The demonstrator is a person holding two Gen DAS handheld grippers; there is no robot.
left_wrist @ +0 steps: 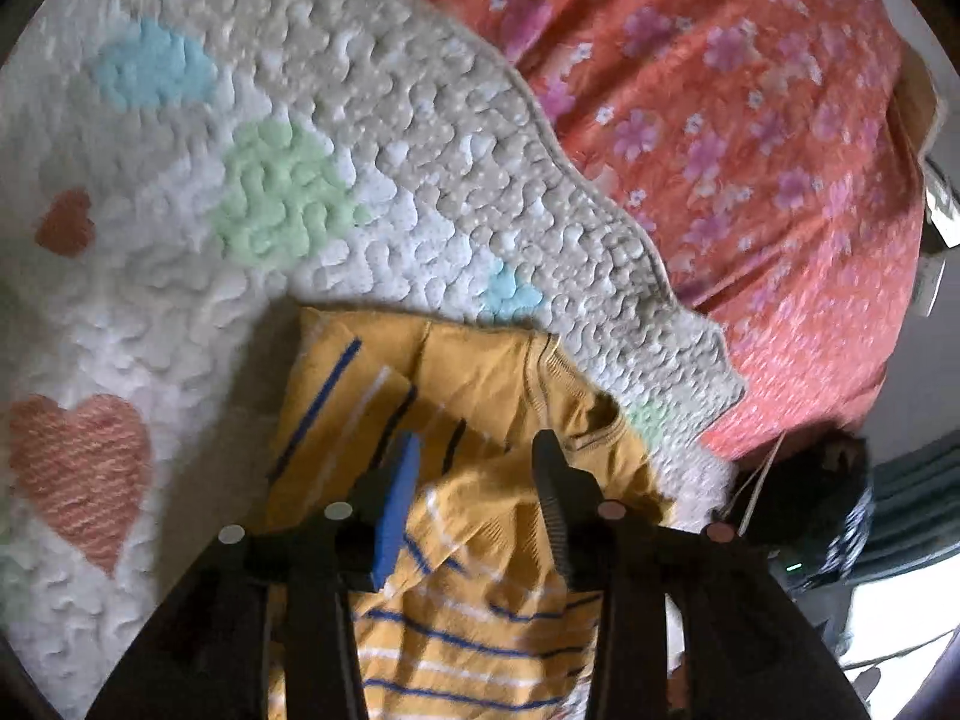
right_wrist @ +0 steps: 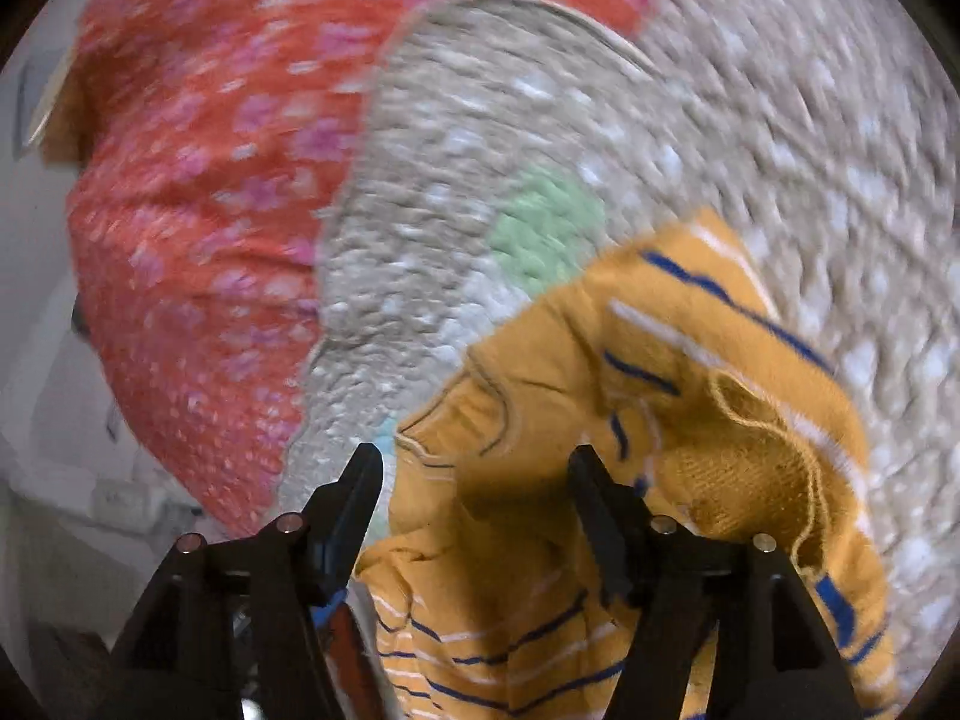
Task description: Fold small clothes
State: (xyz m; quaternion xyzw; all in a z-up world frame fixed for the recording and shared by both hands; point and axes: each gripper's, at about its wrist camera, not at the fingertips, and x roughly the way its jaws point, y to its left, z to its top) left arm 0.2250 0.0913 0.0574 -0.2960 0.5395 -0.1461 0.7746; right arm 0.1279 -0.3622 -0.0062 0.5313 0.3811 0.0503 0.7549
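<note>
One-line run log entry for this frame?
left tool: open | right tool: open | yellow striped shirt: rumpled on quilt, unheld

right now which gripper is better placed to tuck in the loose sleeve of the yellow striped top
Right gripper, probably: the yellow striped top's sleeve bunches beside its open jaws. The left gripper faces the folded collar end.

The yellow striped garment [left_wrist: 480,540] runs off the near edge of the left wrist view, and the left gripper [left_wrist: 477,450] hides a strip of it on each side. The dark heap [left_wrist: 804,492] at the right, past the quilted blanket [left_wrist: 360,120], is too dim to name. The right wrist view is smeared, the flowers on the red floral cloth [right_wrist: 198,192] only pink blotches. Whether the right gripper [right_wrist: 477,459] touches the knit below it is not clear, and the white clutter at the left edge is too blurred to read
</note>
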